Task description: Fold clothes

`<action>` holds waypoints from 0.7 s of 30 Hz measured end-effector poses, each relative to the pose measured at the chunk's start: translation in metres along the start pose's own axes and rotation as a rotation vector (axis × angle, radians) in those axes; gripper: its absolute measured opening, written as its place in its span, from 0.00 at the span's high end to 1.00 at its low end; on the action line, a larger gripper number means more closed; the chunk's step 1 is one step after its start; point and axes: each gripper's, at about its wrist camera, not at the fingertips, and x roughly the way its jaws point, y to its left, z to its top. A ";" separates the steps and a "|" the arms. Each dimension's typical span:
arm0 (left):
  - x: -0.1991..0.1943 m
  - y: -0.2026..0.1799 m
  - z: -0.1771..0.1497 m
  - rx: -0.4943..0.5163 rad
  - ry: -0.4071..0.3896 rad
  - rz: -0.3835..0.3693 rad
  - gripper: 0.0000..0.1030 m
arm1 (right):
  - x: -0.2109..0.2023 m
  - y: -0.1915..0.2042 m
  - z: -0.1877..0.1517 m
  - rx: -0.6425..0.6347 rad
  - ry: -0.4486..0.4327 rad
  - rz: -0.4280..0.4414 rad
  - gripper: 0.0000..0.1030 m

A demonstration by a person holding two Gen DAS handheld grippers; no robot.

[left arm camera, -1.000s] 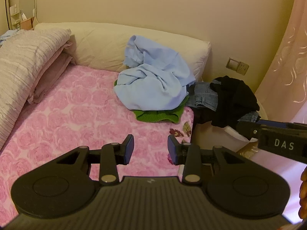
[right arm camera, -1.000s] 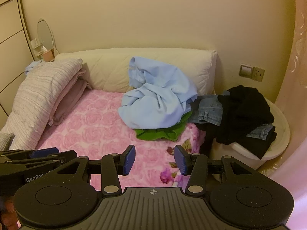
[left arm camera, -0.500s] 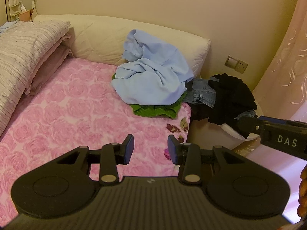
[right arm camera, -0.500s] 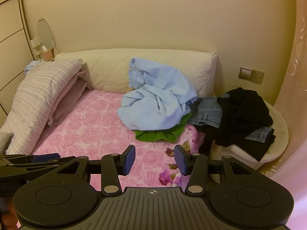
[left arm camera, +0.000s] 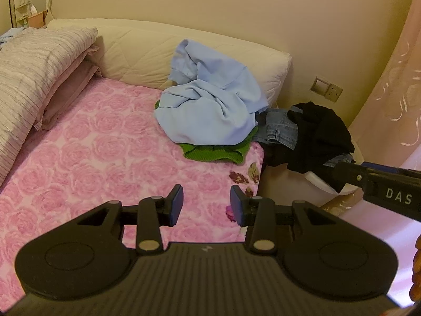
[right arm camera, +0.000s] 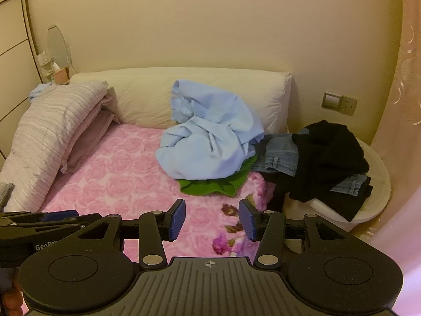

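Note:
A crumpled light blue garment (left arm camera: 210, 105) (right arm camera: 208, 139) lies heaped at the far right of the pink rose bedspread (left arm camera: 92, 152) (right arm camera: 126, 173), on top of a green knit garment (left arm camera: 213, 152) (right arm camera: 210, 185). Beside the bed, jeans (left arm camera: 279, 131) (right arm camera: 281, 155) and black clothes (left arm camera: 318, 137) (right arm camera: 329, 155) spill over a white basket (right arm camera: 379, 184). My left gripper (left arm camera: 206, 205) hovers open over the bed's near right part, well short of the pile. My right gripper (right arm camera: 211, 220) is open too, with nothing between its fingers. Each gripper's body shows at the edge of the other's view.
A long cream pillow (left arm camera: 147, 52) (right arm camera: 147, 94) runs along the wall behind the pile. Folded striped and mauve bedding (left arm camera: 34, 73) (right arm camera: 52, 137) is stacked at the left. A wall socket (left arm camera: 326, 89) and a pink curtain (left arm camera: 394, 92) stand at the right.
Both views have shifted slightly: the left one has risen and tilted, so the pile sits lower in frame; the right one has crept a little closer to the bed. Neither gripper has changed its opening.

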 end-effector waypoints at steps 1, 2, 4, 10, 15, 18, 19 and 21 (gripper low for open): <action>0.002 0.001 0.000 -0.008 0.004 -0.001 0.66 | 0.001 -0.001 0.001 0.000 0.002 -0.001 0.53; 0.004 0.002 0.000 -0.016 0.011 -0.003 0.66 | 0.004 -0.002 0.001 0.001 0.006 0.000 0.53; 0.008 0.005 0.002 -0.029 0.023 -0.004 0.66 | 0.008 -0.003 0.002 0.001 0.014 0.001 0.53; 0.022 0.010 0.010 -0.051 0.037 -0.007 0.65 | 0.025 -0.008 0.007 0.001 0.040 0.007 0.53; 0.037 0.009 0.017 -0.051 -0.007 -0.013 0.66 | 0.041 -0.016 0.014 -0.001 0.053 0.020 0.53; 0.052 0.007 0.023 -0.055 -0.010 0.009 0.66 | 0.056 -0.024 0.018 0.007 0.073 0.032 0.53; 0.057 0.007 0.025 -0.056 -0.011 0.016 0.66 | 0.063 -0.026 0.020 0.009 0.081 0.037 0.53; 0.067 0.006 0.029 -0.059 -0.014 0.031 0.66 | 0.078 -0.031 0.025 0.013 0.097 0.050 0.53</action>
